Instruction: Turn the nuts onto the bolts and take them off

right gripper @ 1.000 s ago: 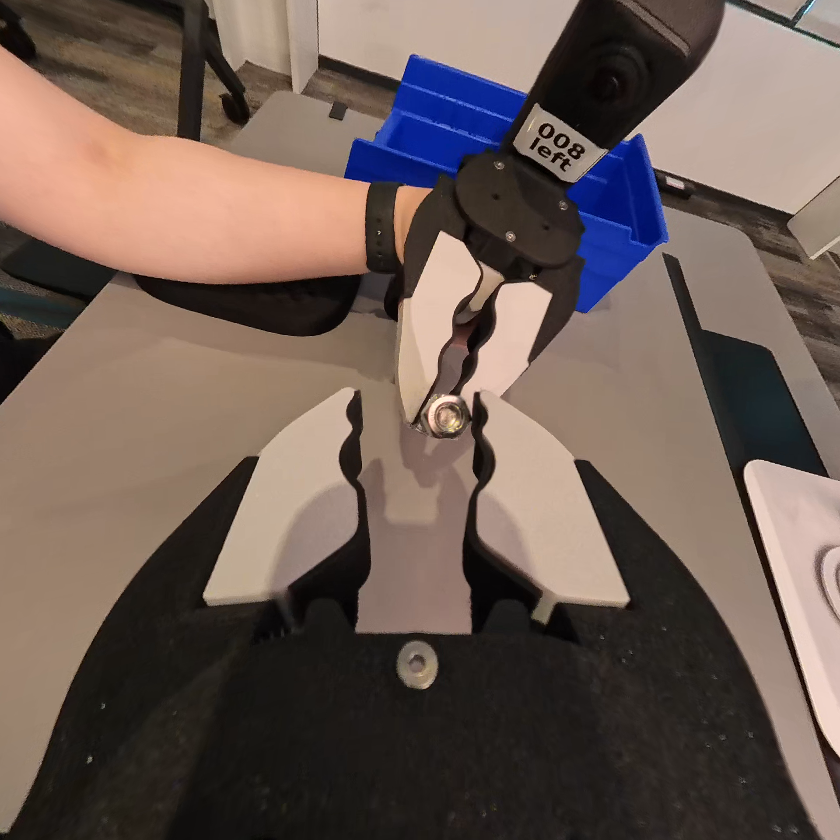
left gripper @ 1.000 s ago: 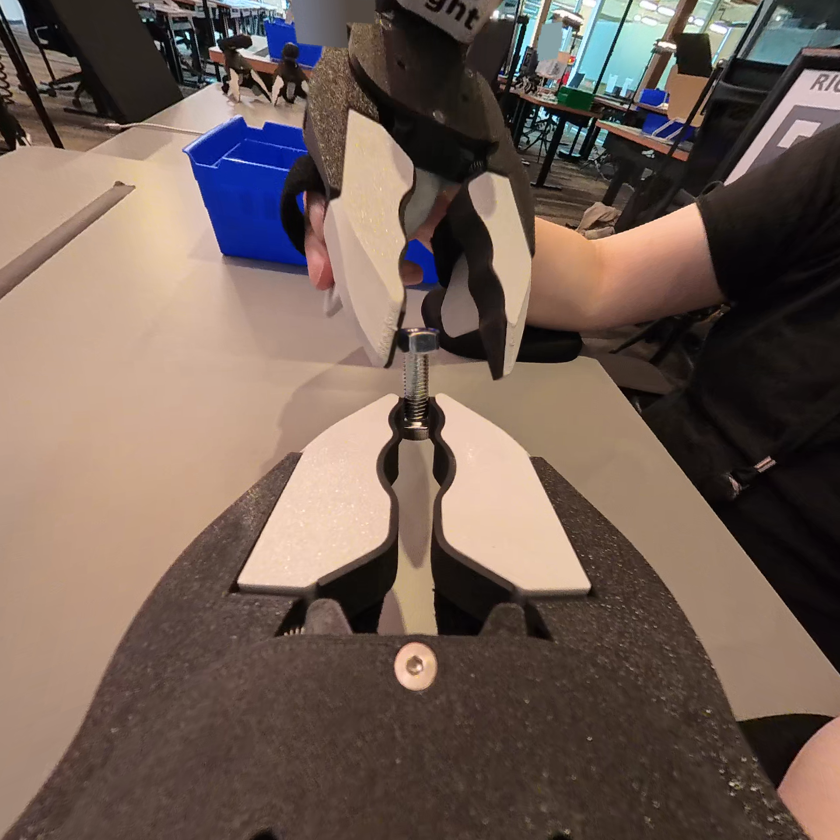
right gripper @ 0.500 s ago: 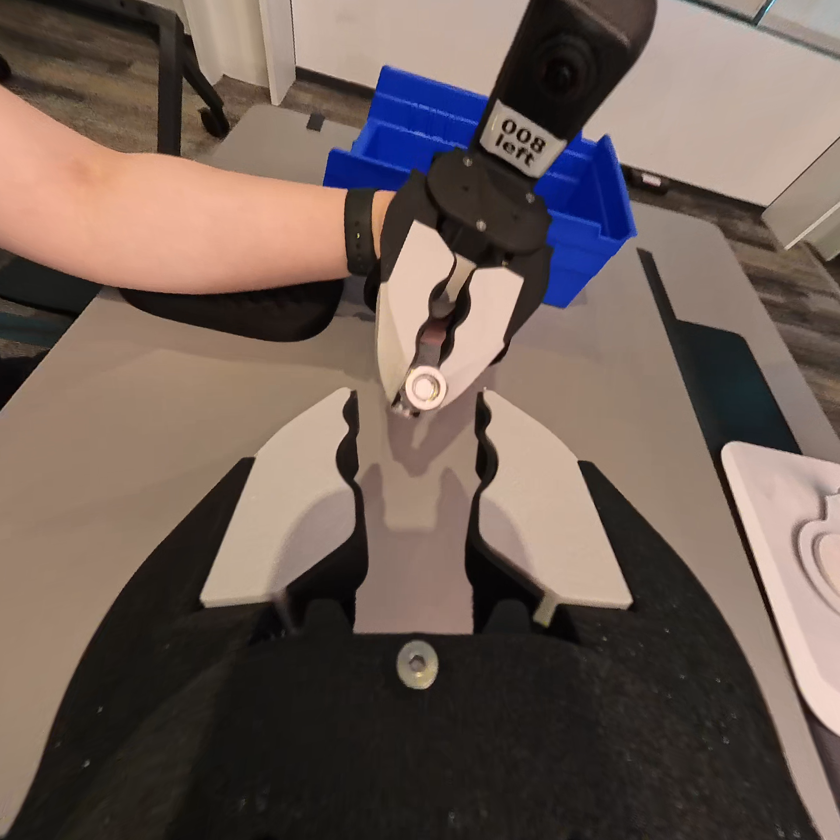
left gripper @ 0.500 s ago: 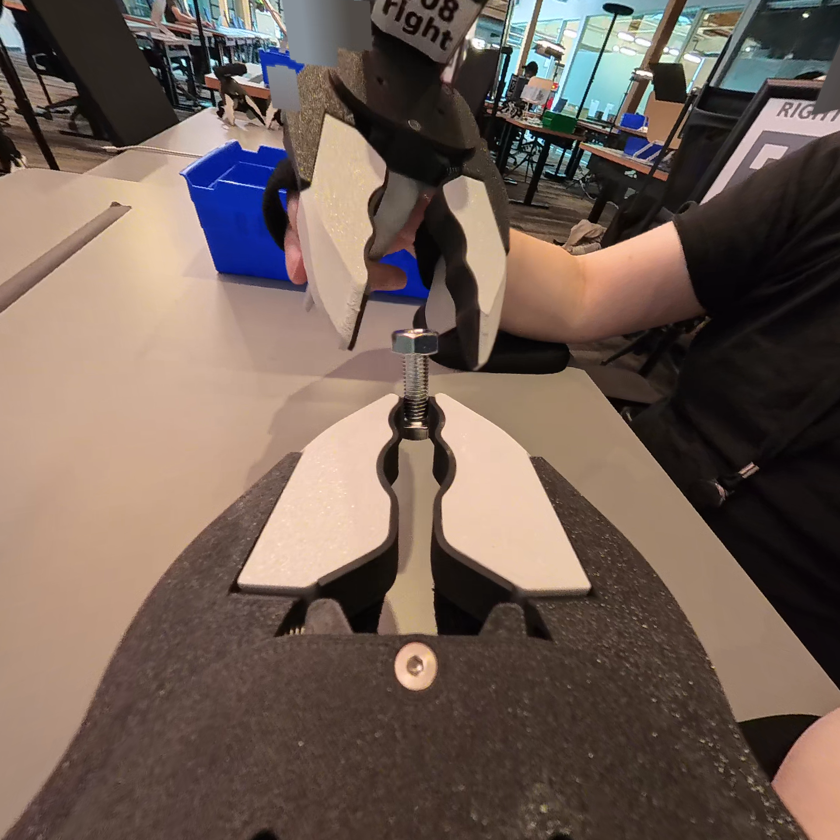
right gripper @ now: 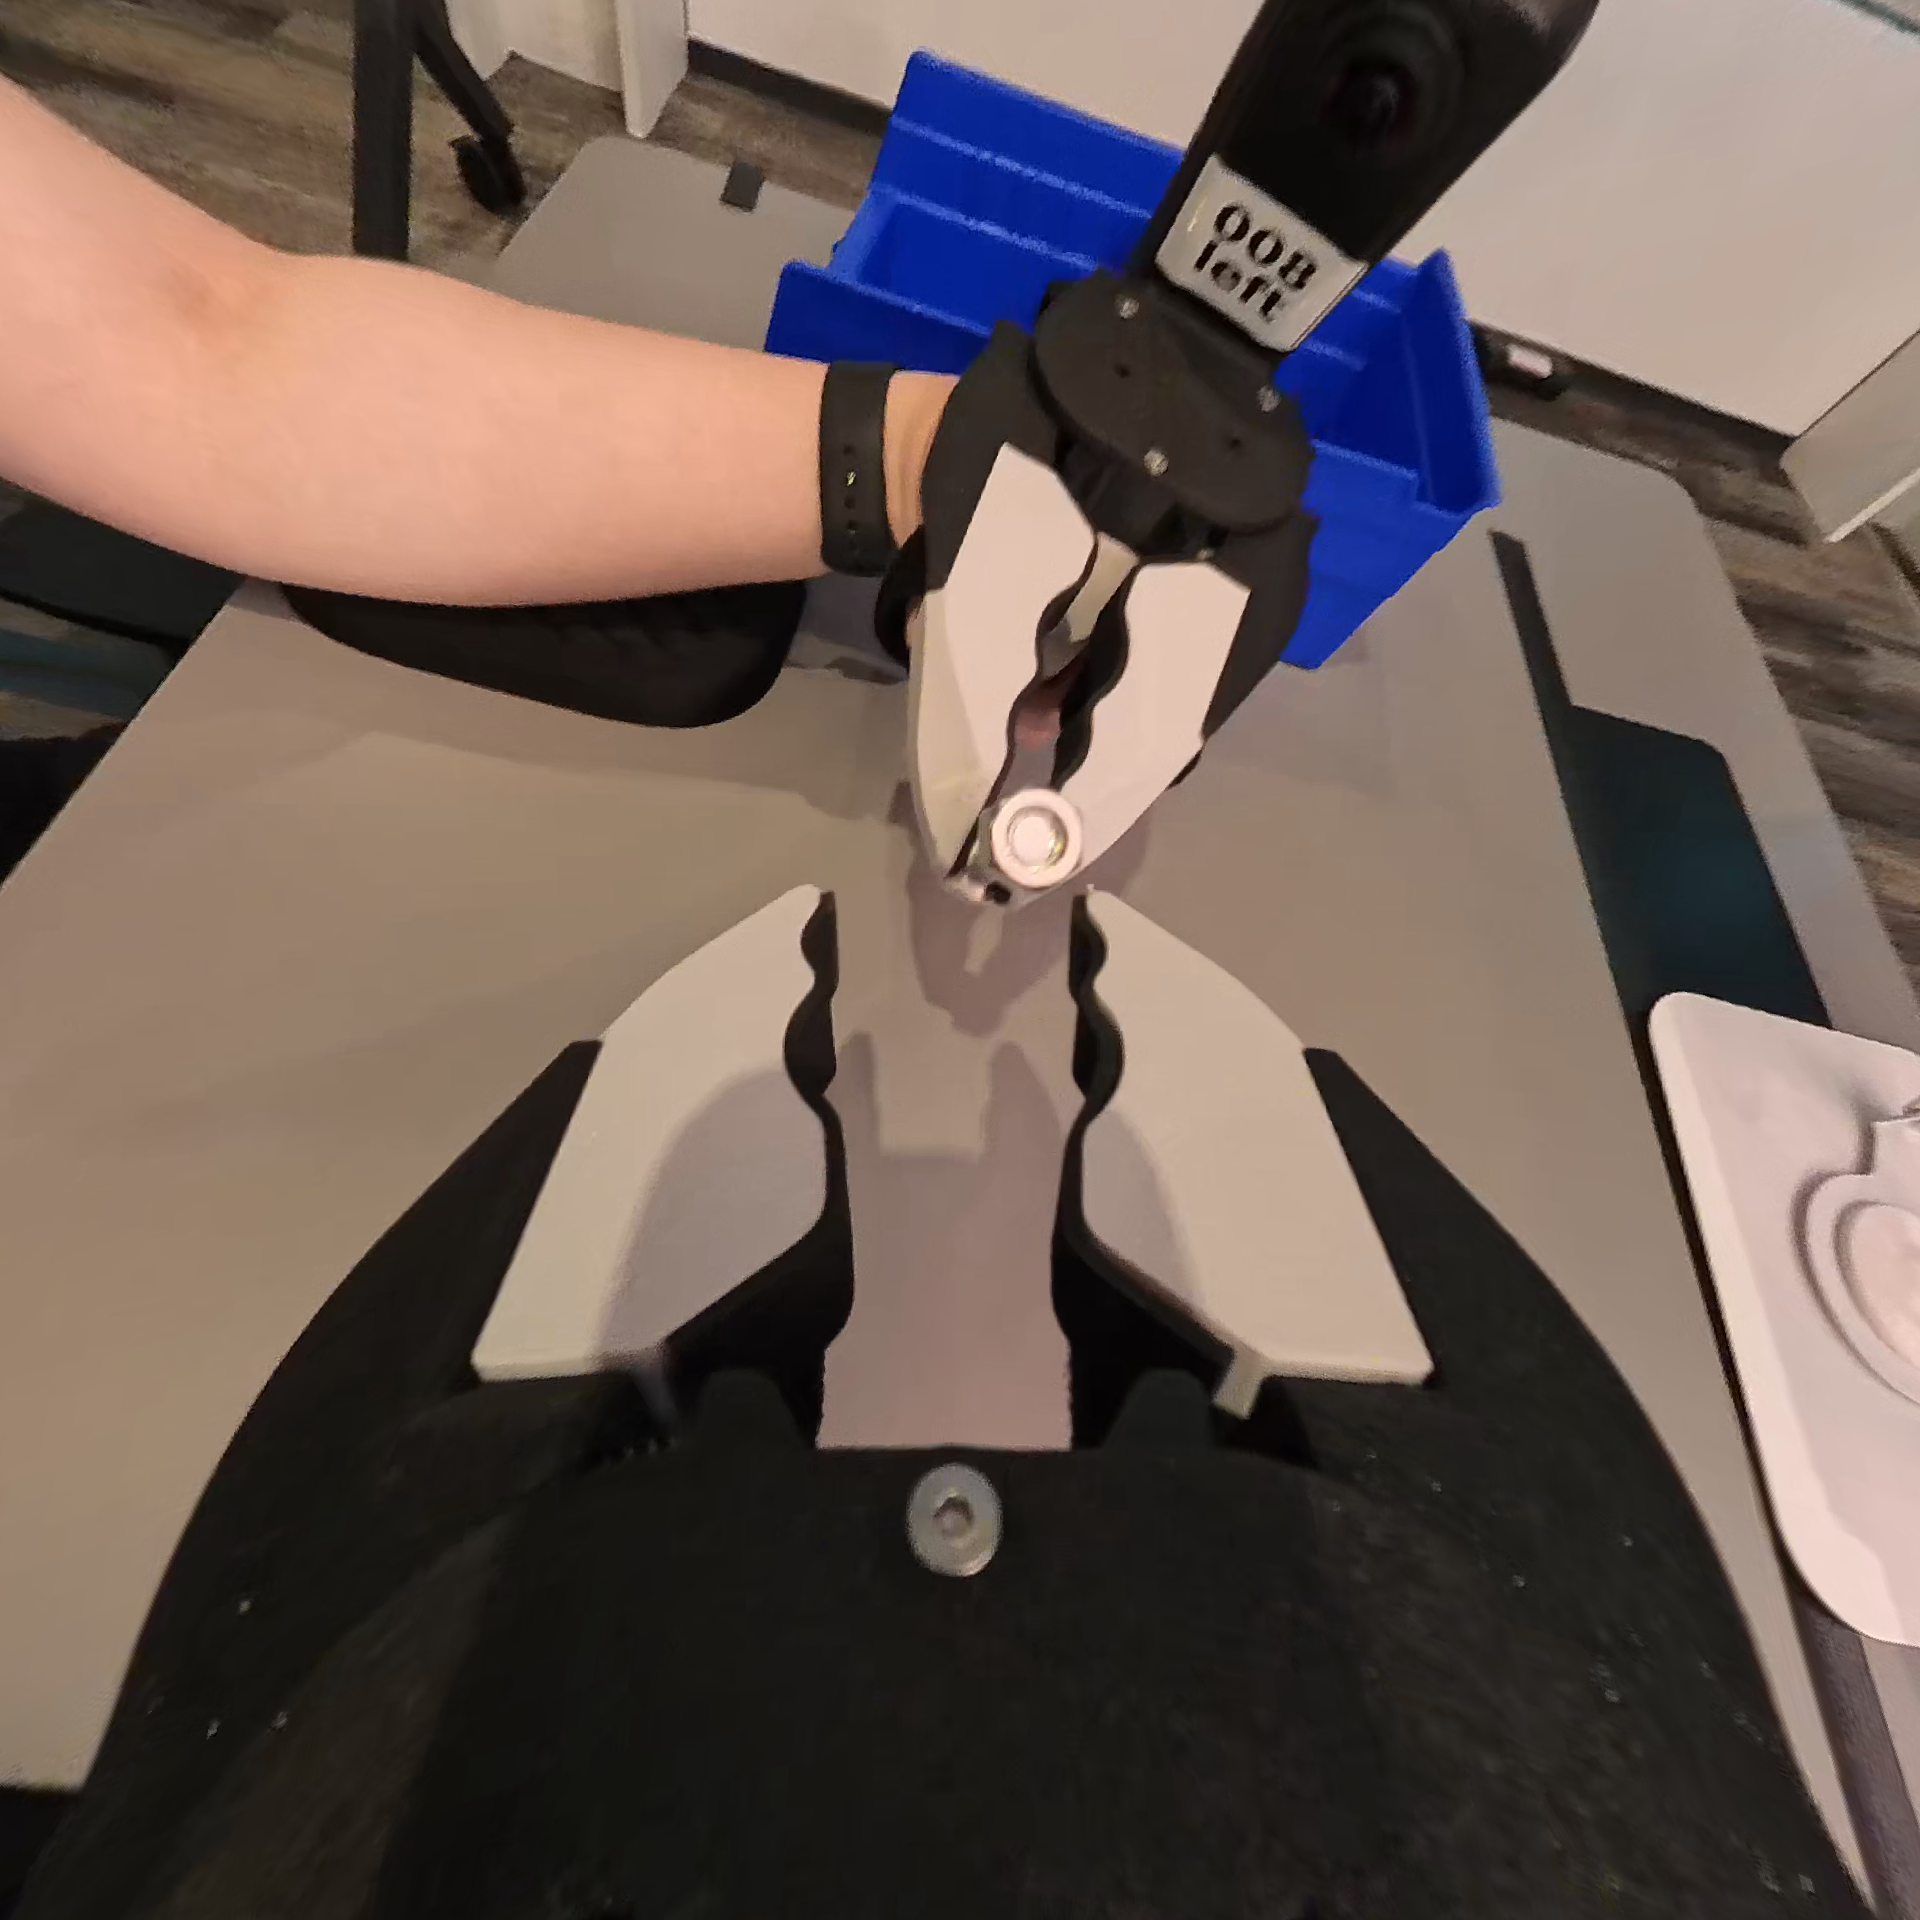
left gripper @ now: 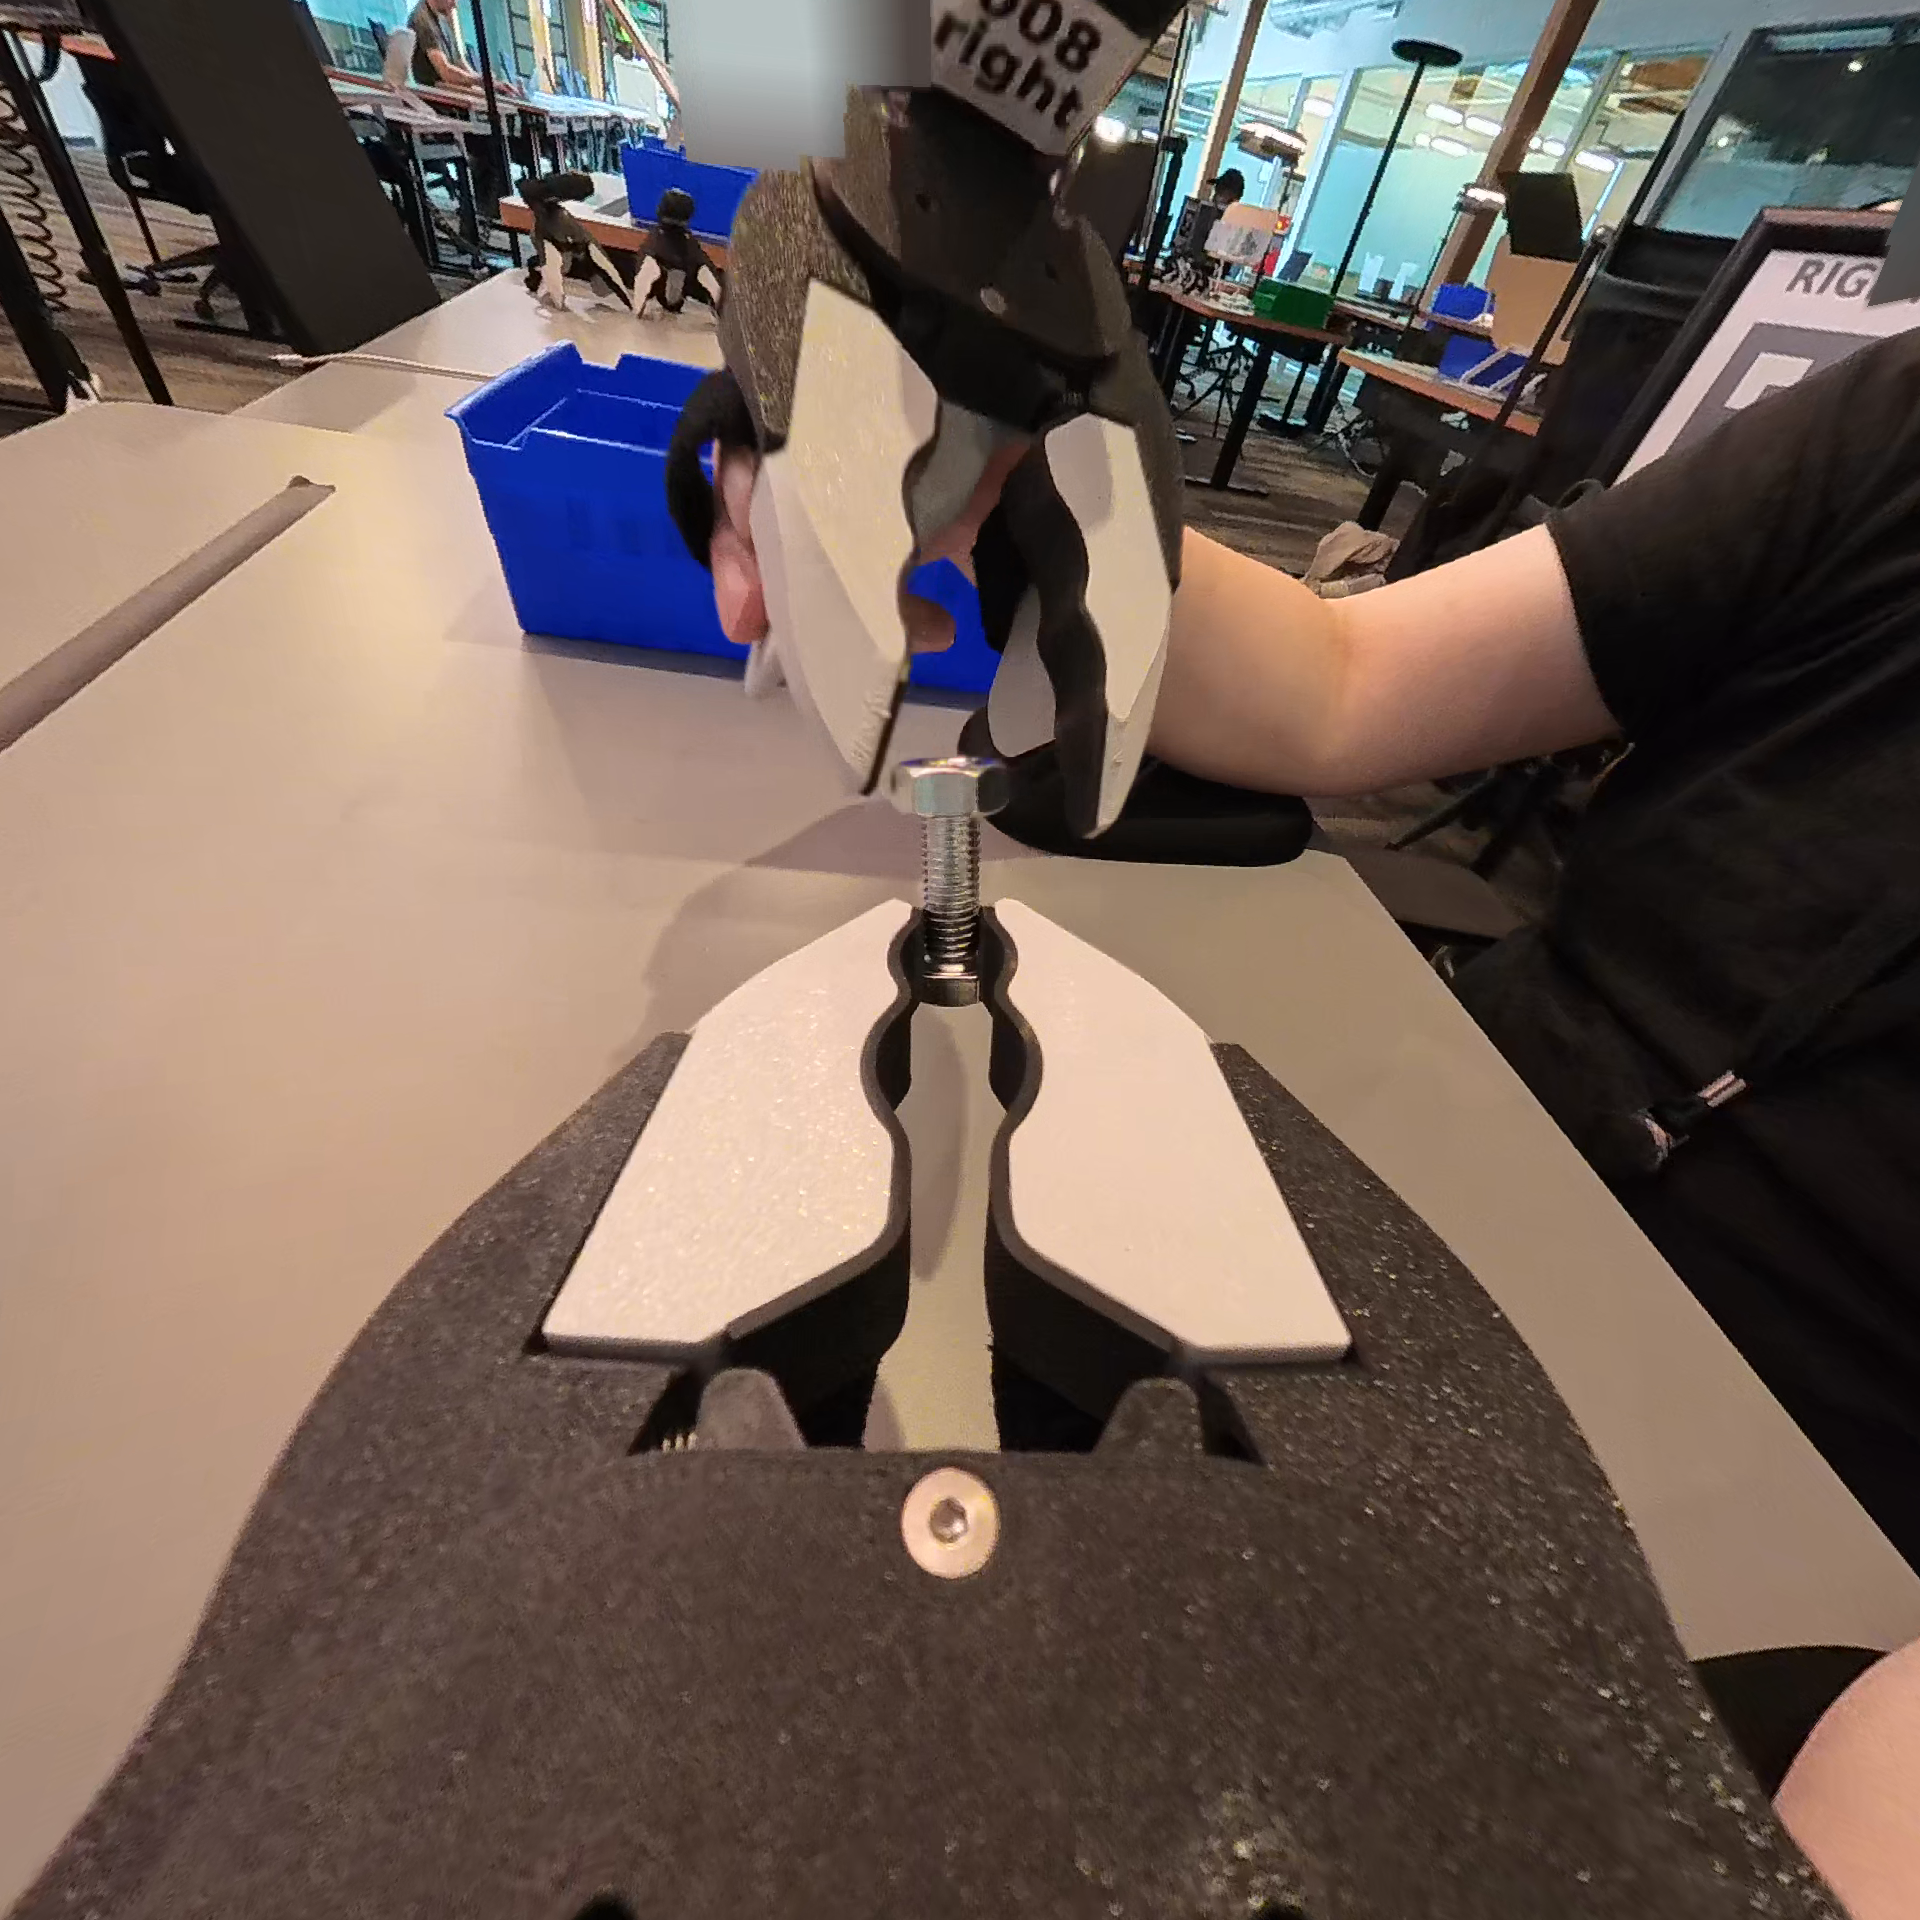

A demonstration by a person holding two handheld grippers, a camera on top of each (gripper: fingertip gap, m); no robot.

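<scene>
1. Grey table (left gripper: pixel 312 831); blue bin (left gripper: pixel 582 499) at far side.
2. Right tongs (left gripper: pixel 987 769), spread, have let go of the bolt head and lifted just above it; regrip for another turn likely.
3. Left tongs (left gripper: pixel 948 961) stay pinching the nut (left gripper: pixel 948 982); bolt (left gripper: pixel 948 831) upright, threaded in.

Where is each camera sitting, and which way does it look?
Left wrist view: sits on the left gripper, looks forward at the upright bolt it clamps; its own fingers, the right gripper and a forearm show.
Right wrist view: sits on the open right gripper, looks down onto the bolt head; the left gripper and wrist show.
Both share the bolt, table and blue bin.
</scene>
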